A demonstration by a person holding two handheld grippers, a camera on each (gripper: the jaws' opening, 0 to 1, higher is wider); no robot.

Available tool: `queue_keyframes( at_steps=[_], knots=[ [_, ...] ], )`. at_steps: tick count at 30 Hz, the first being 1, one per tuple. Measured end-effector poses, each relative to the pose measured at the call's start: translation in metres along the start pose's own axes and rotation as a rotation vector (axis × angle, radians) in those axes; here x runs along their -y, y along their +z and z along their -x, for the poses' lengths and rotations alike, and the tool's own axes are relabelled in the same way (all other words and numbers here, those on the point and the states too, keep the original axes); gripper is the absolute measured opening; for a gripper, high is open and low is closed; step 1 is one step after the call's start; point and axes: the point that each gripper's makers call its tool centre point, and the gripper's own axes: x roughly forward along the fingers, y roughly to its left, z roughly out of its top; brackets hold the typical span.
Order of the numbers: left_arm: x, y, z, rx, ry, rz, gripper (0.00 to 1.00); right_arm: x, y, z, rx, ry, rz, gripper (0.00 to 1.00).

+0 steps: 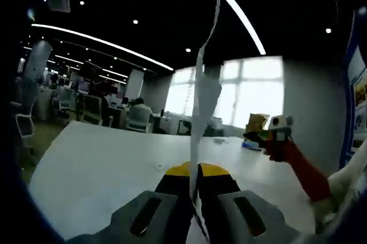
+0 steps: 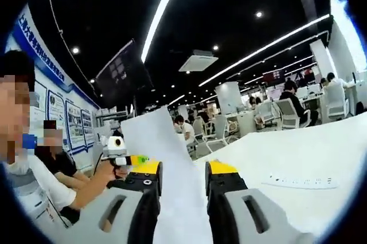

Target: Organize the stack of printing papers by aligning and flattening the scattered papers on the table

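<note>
The sheet of paper (image 1: 202, 92) stands on edge above the white table (image 1: 97, 164), pinched between the left gripper (image 1: 196, 189) jaws — likely lifted to square it. In the right gripper view the paper (image 2: 172, 164) runs between the right gripper (image 2: 183, 178) jaws, which stand apart — ready to steady it.

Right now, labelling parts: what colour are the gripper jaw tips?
Yellow, clearest on the right gripper in the right gripper view.
</note>
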Motion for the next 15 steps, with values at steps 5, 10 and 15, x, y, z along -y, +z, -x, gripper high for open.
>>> queue_keyframes(
  at_steps=[5,10,15],
  knots=[
    [-0.003,-0.008,0.006,-0.010,-0.037,0.024,0.05,0.012,-0.012,0.024,0.000,-0.132,0.019,0.28],
    [-0.010,-0.008,0.006,0.015,-0.050,0.065,0.06,0.020,-0.031,0.048,-0.069,-0.221,-0.031,0.29],
    [-0.015,-0.009,0.004,0.028,-0.054,0.077,0.06,0.017,-0.046,0.072,-0.083,-0.272,-0.094,0.32]
  ],
)
